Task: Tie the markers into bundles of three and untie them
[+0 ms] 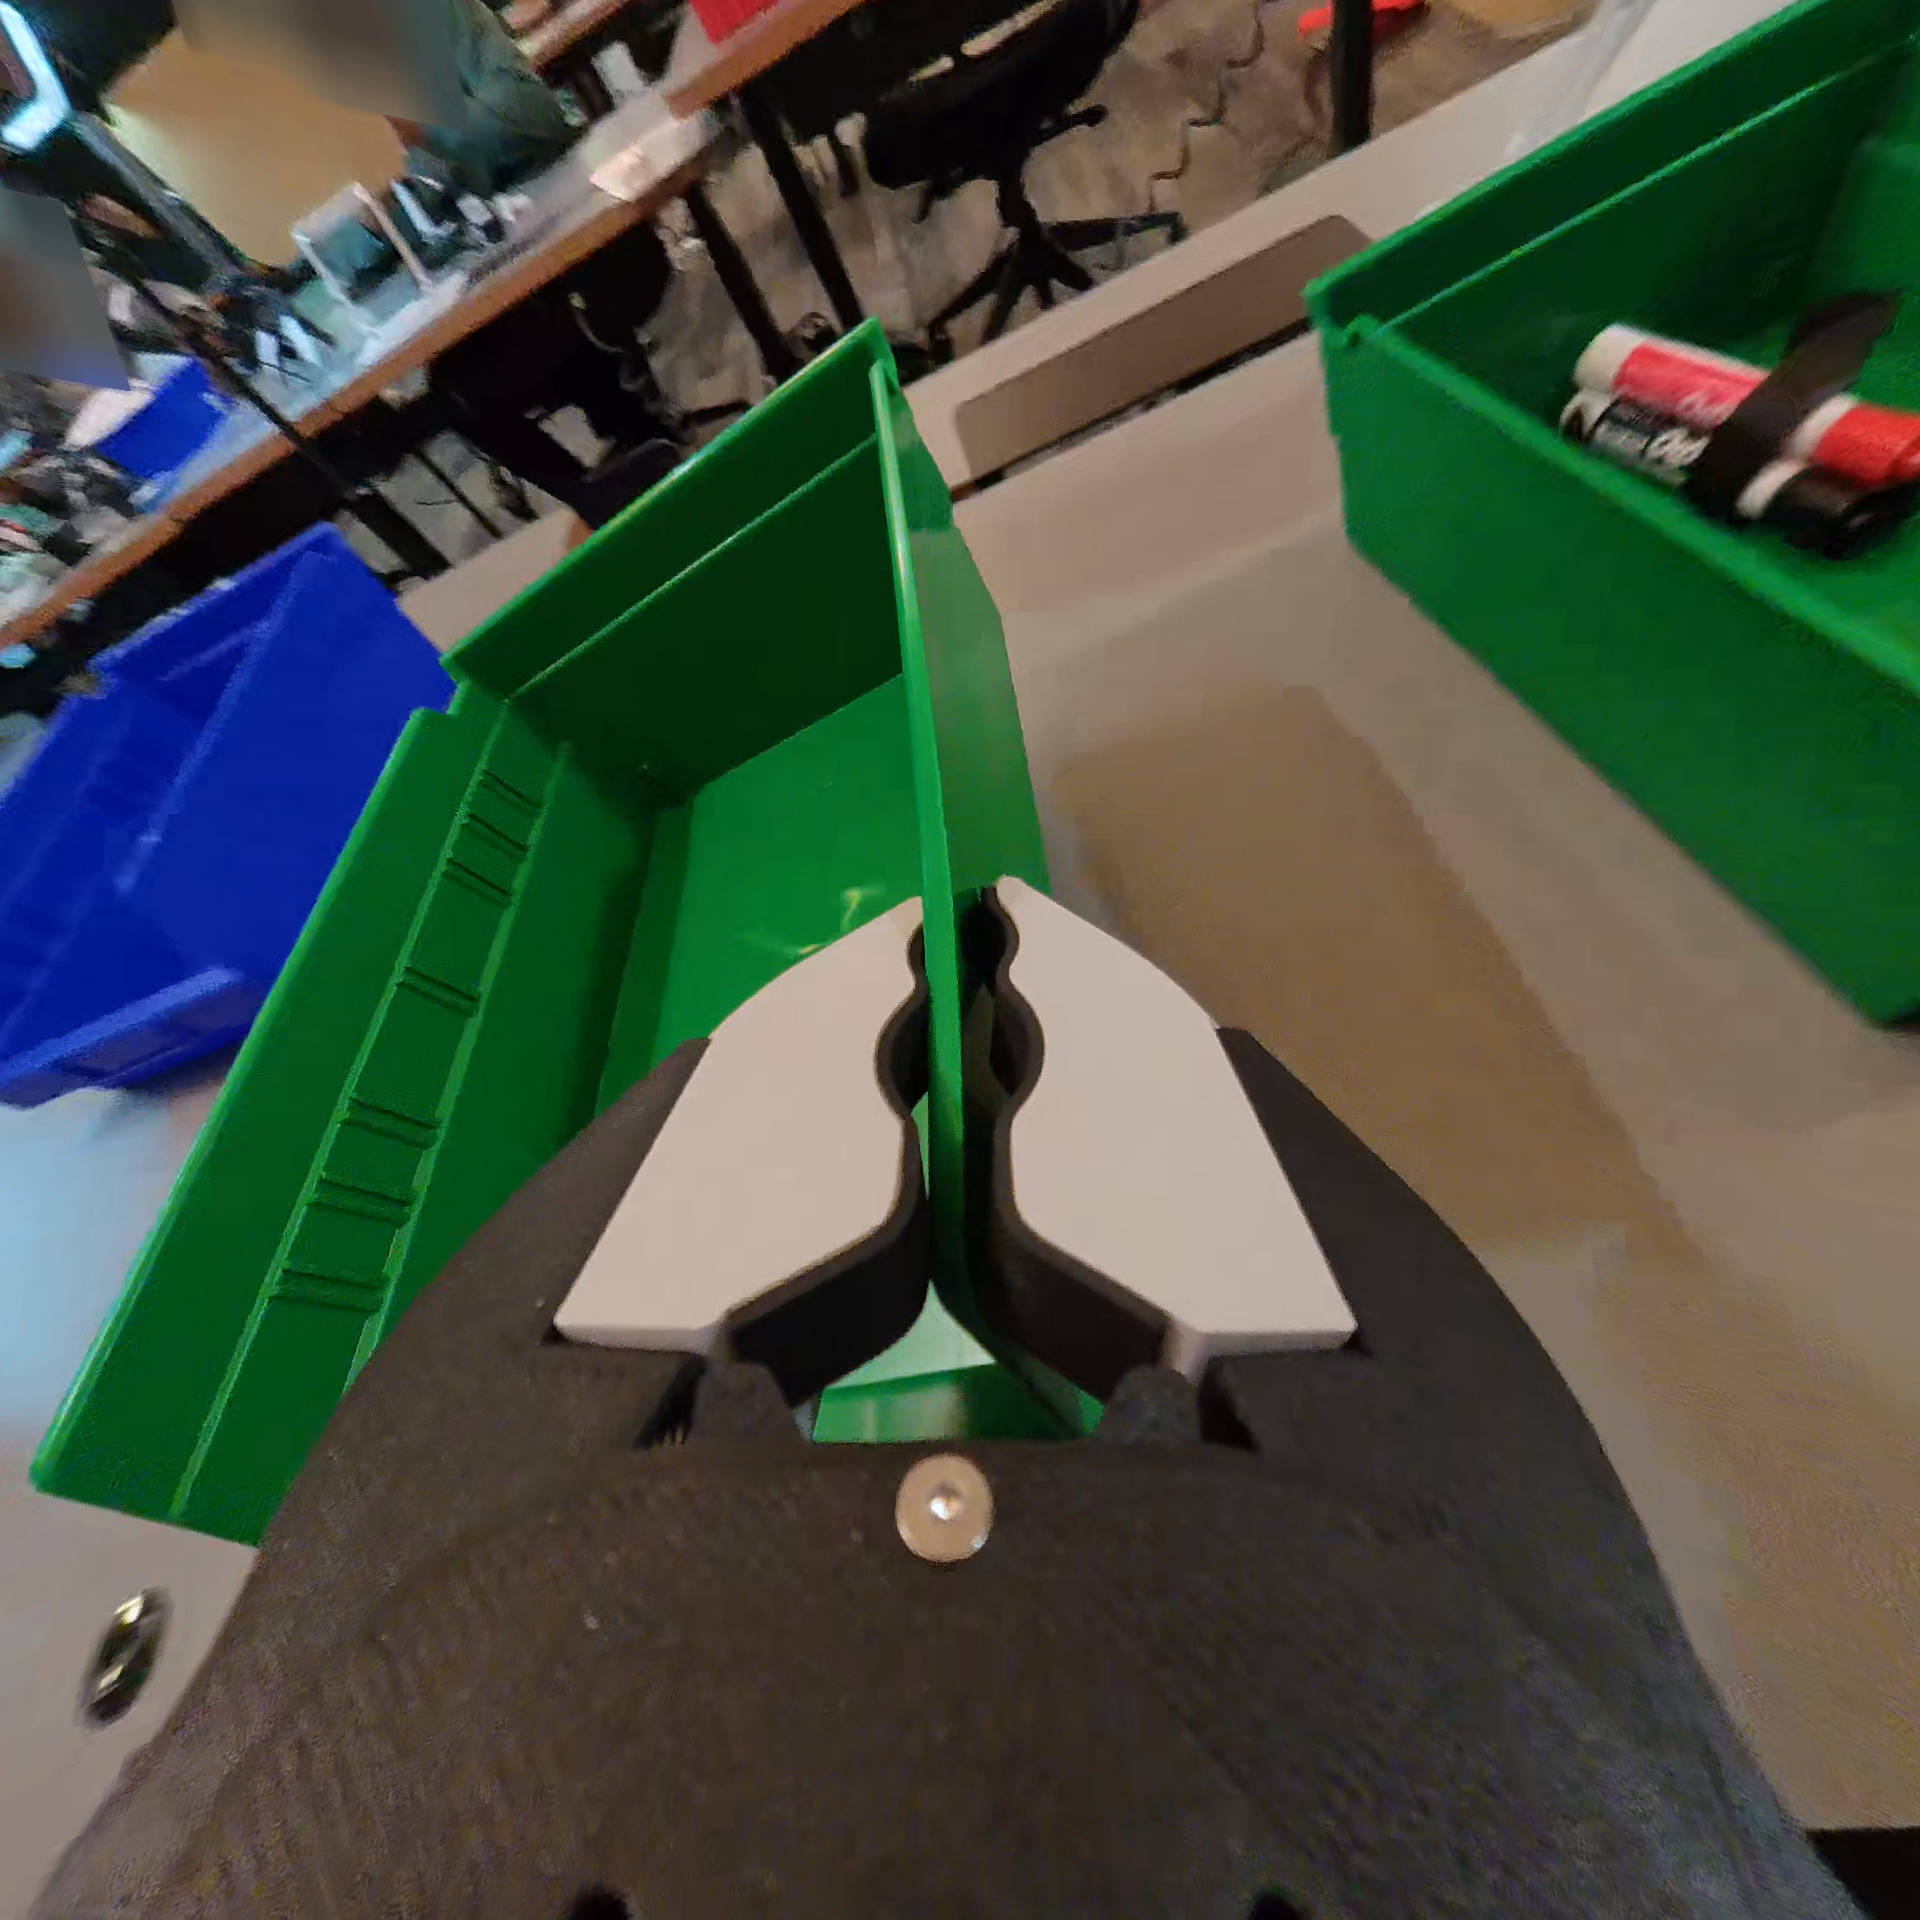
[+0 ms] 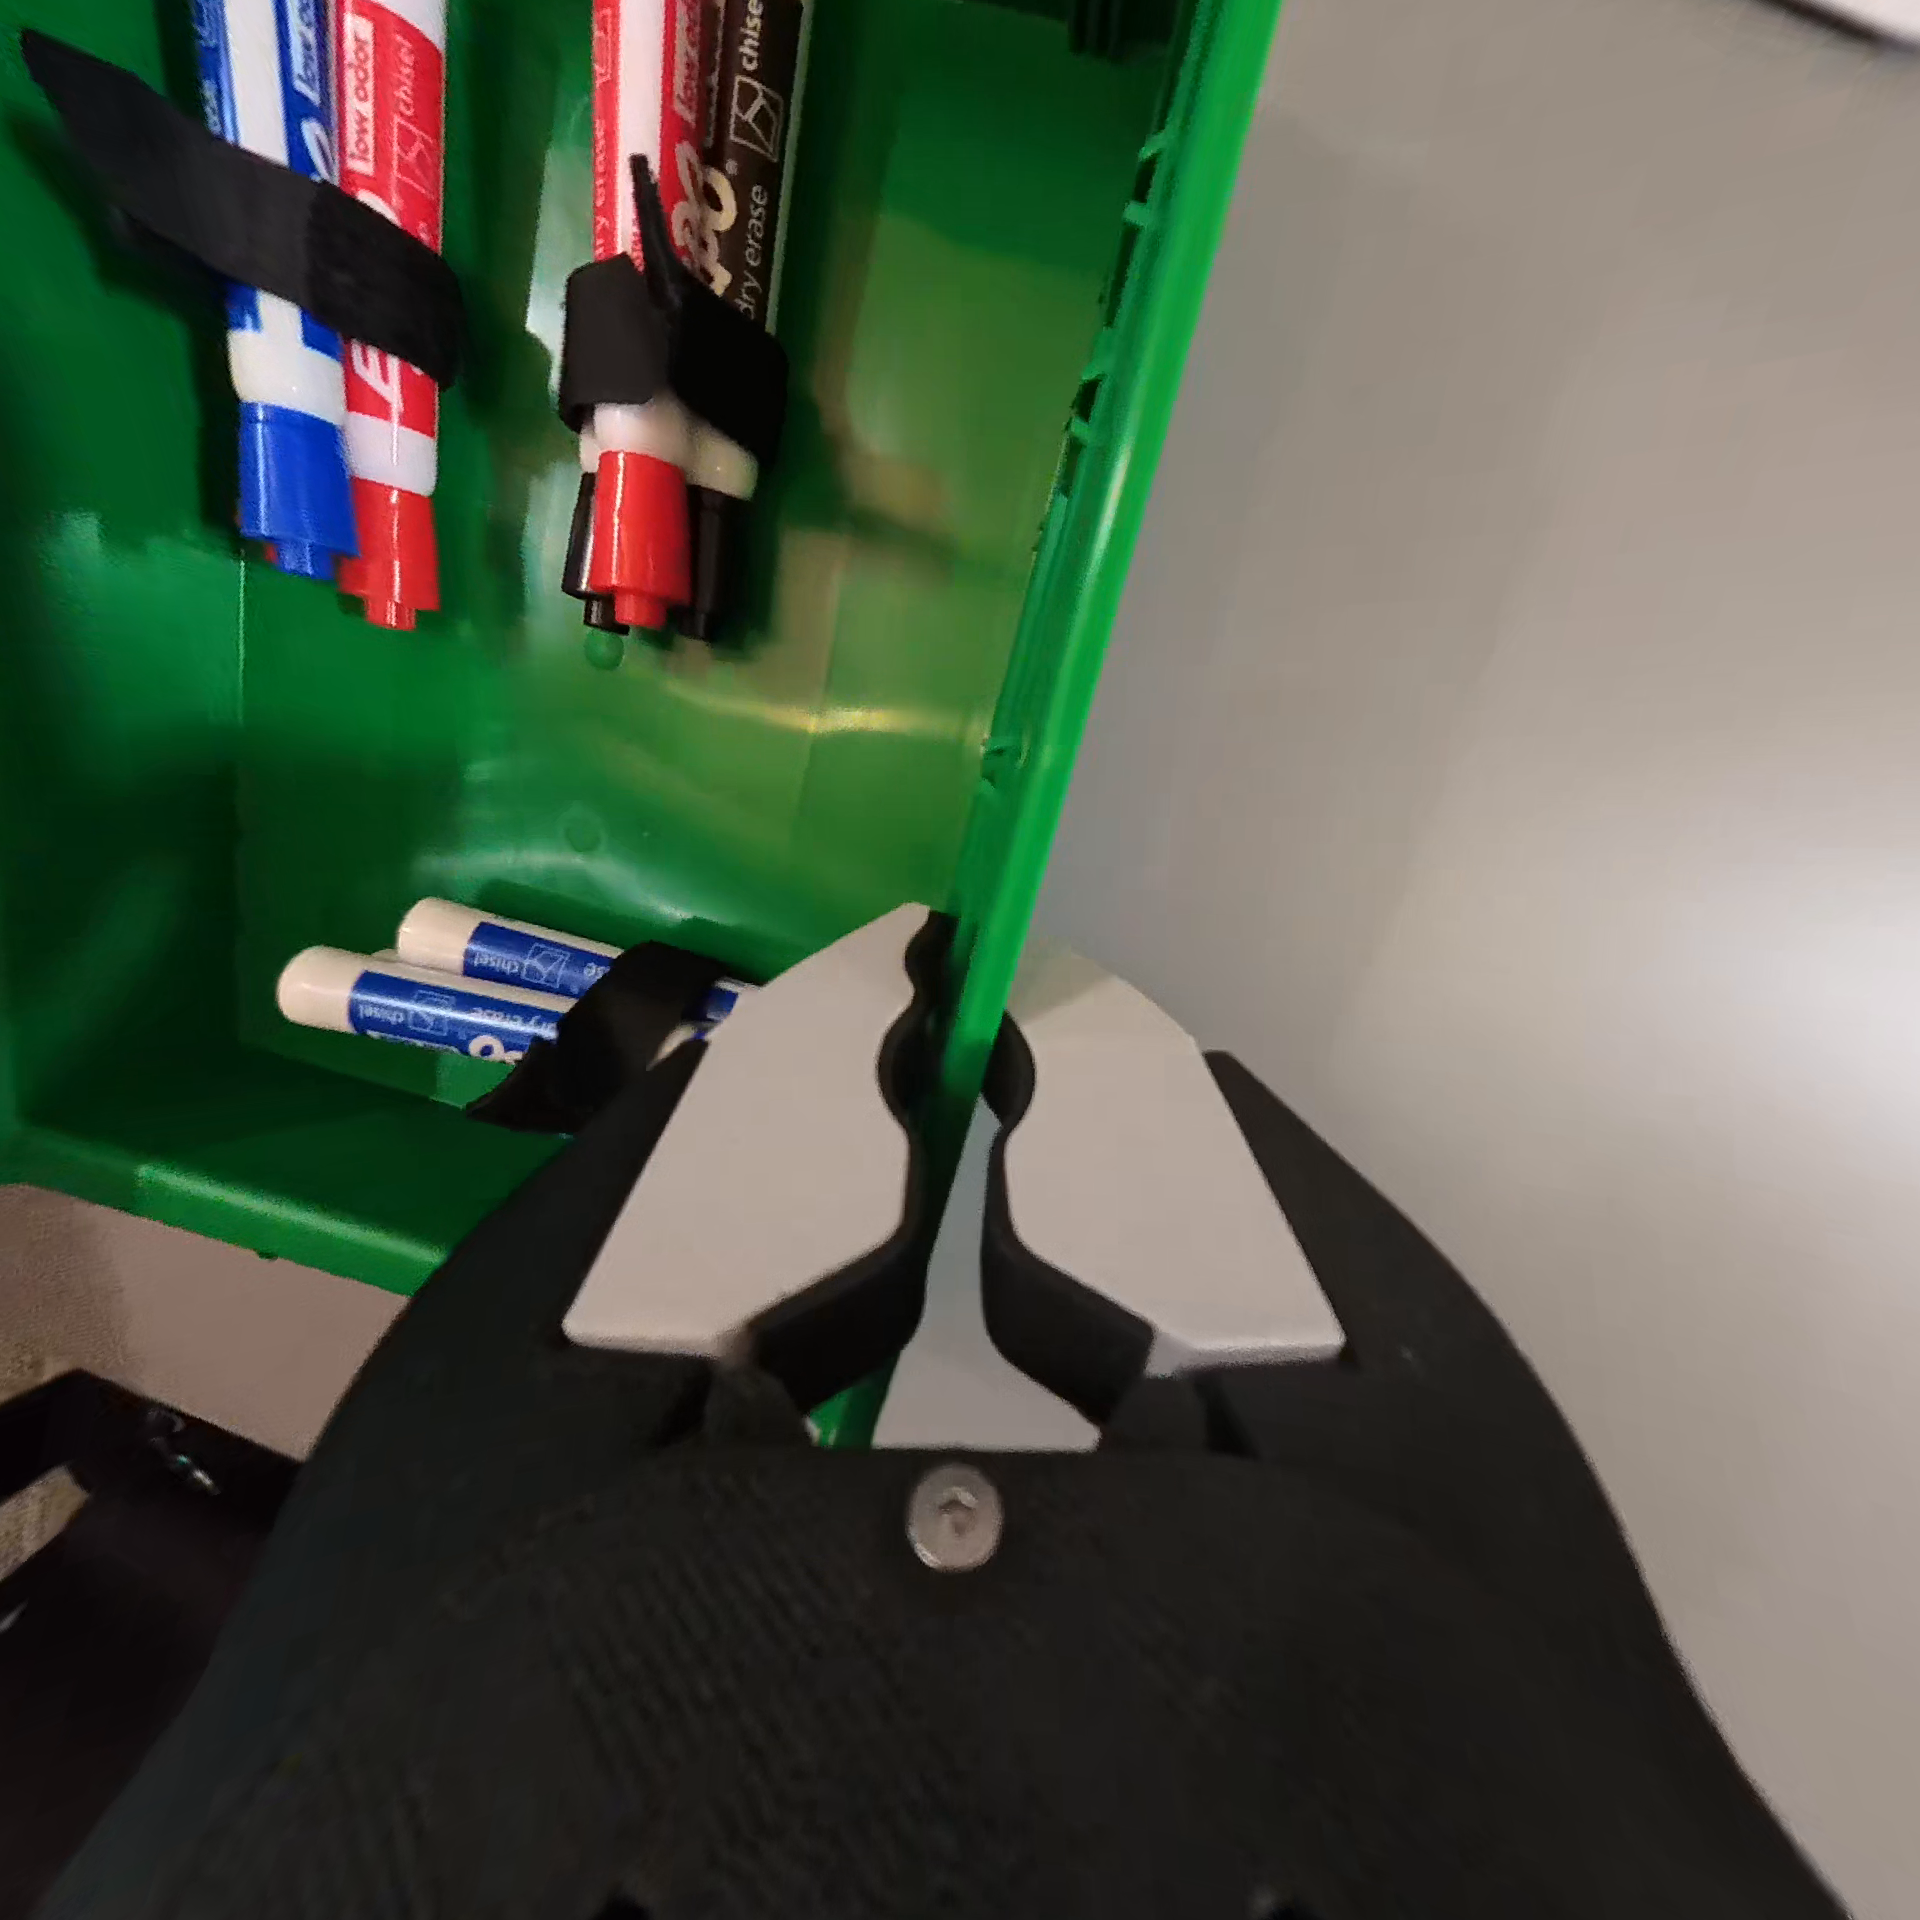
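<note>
My left gripper (image 1: 958, 914) is shut on the right wall of an empty green bin (image 1: 582, 935), which sits tilted on the grey table. My right gripper (image 2: 961, 925) is shut on the right wall of a second green bin (image 2: 1091, 520). That bin holds three bundles of dry-erase markers bound with black straps: a blue and red bundle (image 2: 322, 343), a red and black bundle (image 2: 665, 416), and a blue bundle (image 2: 468, 997) near my fingers. The second bin also shows in the left wrist view (image 1: 1579, 582), with a marker bundle (image 1: 1745, 436) inside.
A blue bin (image 1: 187, 810) stands left of the empty green bin. The grey table (image 1: 1299, 935) lies between the two green bins. Desks and an office chair (image 1: 997, 156) stand beyond the table's far edge. A black fixture (image 2: 94, 1507) sits at the near left. My hands' fingertips stand some 40 cm from each other.
</note>
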The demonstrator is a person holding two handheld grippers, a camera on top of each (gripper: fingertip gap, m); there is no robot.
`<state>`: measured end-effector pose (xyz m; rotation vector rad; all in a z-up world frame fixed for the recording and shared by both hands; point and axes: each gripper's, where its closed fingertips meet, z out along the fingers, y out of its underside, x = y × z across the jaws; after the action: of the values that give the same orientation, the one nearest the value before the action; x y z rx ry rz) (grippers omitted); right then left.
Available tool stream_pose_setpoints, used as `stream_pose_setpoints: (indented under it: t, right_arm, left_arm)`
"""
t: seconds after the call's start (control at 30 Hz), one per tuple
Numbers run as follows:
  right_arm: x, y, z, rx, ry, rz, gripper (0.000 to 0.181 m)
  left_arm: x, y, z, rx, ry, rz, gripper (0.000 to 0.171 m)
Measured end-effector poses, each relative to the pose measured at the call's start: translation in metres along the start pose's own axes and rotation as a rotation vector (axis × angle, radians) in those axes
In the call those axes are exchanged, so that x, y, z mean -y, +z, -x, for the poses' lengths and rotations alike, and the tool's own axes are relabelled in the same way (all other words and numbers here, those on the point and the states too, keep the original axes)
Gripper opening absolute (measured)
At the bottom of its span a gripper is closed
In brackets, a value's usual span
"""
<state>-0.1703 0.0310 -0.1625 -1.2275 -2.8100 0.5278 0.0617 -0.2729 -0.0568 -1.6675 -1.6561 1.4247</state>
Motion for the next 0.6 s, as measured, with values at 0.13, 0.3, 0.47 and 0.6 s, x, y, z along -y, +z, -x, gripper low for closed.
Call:
stream_pose_setpoints:
  t: [0.13,0.3,0.47,0.6]
  right_arm:
    - [0.037,0.020,0.072,0.007,-0.070,-0.013,0.005]
    - [0.081,0.045,0.161,0.051,-0.080,-0.063,0.005]
    - [0.090,0.056,0.239,0.103,-0.125,-0.071,0.010]
    - [0.077,0.050,0.292,0.251,-0.195,-0.049,0.038]
  left_arm:
    - [0.010,-0.035,0.033,0.082,0.004,-0.030,0.008]
    - [0.015,-0.079,0.072,0.196,0.008,-0.020,0.008]
    - [0.008,-0.107,0.092,0.284,0.015,0.010,0.008]
    - [0.012,-0.117,0.086,0.257,-0.002,-0.014,0.008]
